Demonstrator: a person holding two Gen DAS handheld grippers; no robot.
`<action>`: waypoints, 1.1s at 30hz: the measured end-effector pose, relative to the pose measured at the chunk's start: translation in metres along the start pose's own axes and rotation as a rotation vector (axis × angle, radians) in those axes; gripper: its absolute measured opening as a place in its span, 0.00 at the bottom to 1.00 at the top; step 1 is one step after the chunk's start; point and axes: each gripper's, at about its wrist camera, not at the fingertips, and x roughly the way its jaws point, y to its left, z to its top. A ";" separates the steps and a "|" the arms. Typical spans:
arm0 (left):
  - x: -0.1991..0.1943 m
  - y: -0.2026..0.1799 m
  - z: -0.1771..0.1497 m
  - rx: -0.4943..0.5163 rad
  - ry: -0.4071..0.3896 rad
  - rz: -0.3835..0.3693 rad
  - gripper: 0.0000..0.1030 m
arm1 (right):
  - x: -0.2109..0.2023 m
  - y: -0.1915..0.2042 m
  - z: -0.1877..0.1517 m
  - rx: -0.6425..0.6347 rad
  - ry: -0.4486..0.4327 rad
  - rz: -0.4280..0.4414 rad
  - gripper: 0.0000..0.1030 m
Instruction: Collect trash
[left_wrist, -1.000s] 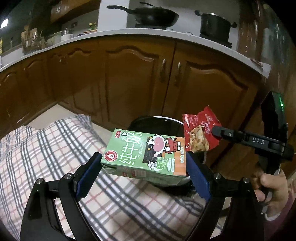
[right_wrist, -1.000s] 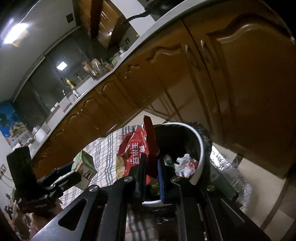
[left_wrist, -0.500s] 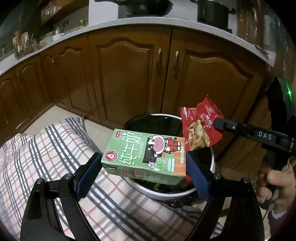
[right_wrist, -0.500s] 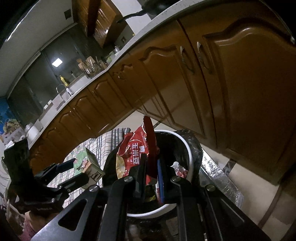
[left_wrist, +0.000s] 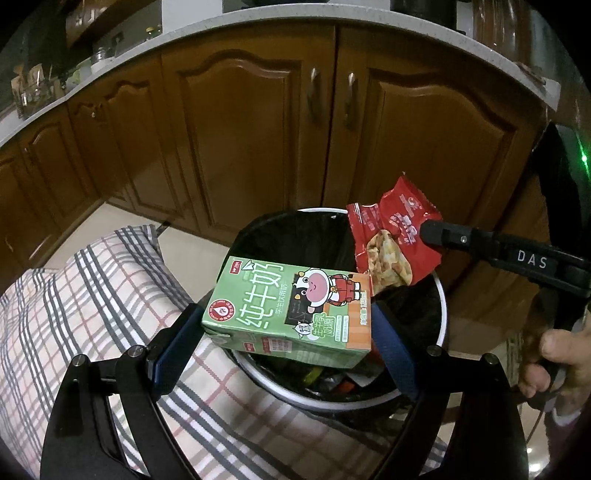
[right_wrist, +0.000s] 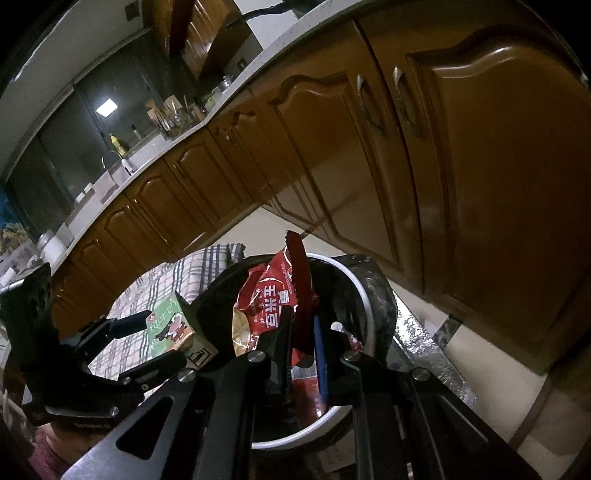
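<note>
A green milk carton (left_wrist: 291, 310) is clamped end to end between the wide-set blue pads of the left hand-held gripper (left_wrist: 288, 328), low in the frame's centre, over the bin (left_wrist: 441, 314). Right of it, a red snack wrapper (left_wrist: 395, 236) is pinched by the nearly closed right hand-held gripper (right_wrist: 301, 343). A checked cloth (left_wrist: 92, 295) lies lower left.

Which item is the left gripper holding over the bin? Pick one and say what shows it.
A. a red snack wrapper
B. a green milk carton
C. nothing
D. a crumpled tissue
B: the green milk carton sits clamped between the left gripper's blue pads above the bin; the red snack wrapper is pinched by the right gripper.
</note>
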 end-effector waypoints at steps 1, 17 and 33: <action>0.001 0.000 0.000 0.001 0.002 0.000 0.88 | 0.001 0.000 0.000 -0.002 0.002 -0.001 0.10; 0.015 0.001 0.002 -0.004 0.045 -0.003 0.89 | 0.016 -0.010 0.005 0.062 0.027 0.024 0.39; 0.004 0.009 -0.001 -0.077 0.039 -0.033 0.92 | -0.011 -0.006 0.002 0.105 -0.050 0.055 0.42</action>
